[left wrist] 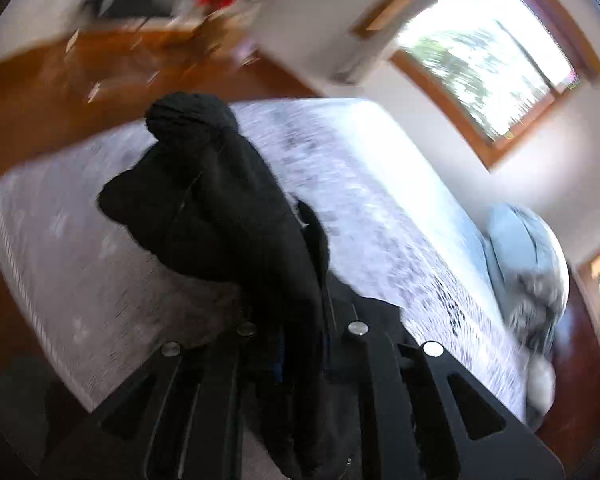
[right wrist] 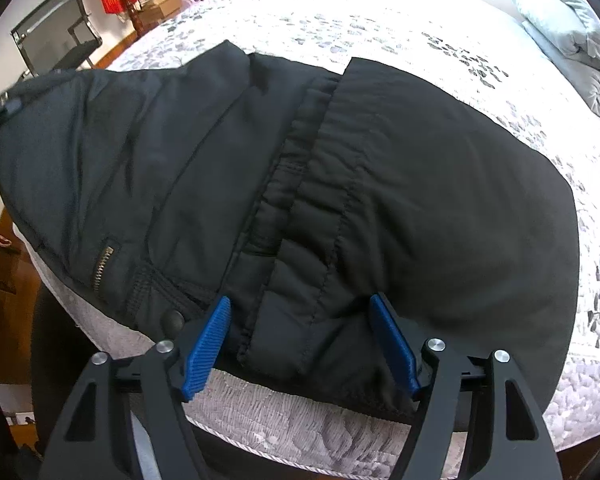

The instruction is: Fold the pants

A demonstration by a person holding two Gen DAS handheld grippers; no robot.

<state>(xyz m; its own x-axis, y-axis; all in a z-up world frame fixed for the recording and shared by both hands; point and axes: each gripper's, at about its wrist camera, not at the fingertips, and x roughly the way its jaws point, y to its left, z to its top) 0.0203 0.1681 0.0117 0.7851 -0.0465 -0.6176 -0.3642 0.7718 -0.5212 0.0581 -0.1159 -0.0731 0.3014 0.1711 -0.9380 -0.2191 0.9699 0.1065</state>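
The black pants (right wrist: 284, 184) lie spread on the bed (right wrist: 380, 20), near its edge. The right claw (right wrist: 300, 344) stands open just at the waistband, blue fingers (right wrist: 208, 348) on both sides of the cloth. The left claw (left wrist: 296, 332) is closed on a bunch of the pants (left wrist: 220, 208), lifted over the bed (left wrist: 380, 200); its fingers are hidden by cloth, and this view is blurred.

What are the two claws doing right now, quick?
Left gripper: shut on the black pants, lifting part of them.
Right gripper: open, fingers either side of the pants' edge on the bed.
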